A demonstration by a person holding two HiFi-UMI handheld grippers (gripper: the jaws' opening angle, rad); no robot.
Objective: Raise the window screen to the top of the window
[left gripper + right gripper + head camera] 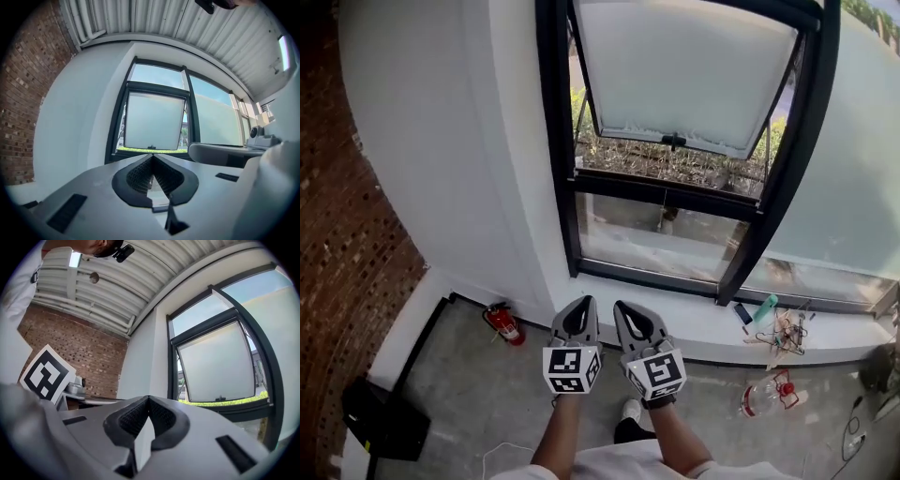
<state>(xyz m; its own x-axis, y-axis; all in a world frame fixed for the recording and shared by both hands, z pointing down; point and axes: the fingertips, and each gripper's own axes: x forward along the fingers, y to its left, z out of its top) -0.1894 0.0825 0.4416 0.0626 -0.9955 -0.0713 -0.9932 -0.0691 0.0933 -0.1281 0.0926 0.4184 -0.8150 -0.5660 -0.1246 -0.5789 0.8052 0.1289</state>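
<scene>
A dark-framed window [555,141] fills the white wall ahead. Its frosted panel [684,70] is tilted outward at the bottom, with a small black handle [673,142] on its lower edge; grass shows through the gap below. I cannot pick out a separate screen. My left gripper [580,306] and right gripper [623,310] are held side by side low in front of me, well short of the window, both shut on nothing. The left gripper [152,157] points at the panel [154,122]. The right gripper [148,399] has the panel [218,364] off to its right.
A red fire extinguisher [503,322] lies on the concrete floor by the wall. A plastic bottle [766,394], tangled wires [783,336] and a teal object [766,307] sit at the right. A brick wall [347,234] and a black box [380,417] stand at the left.
</scene>
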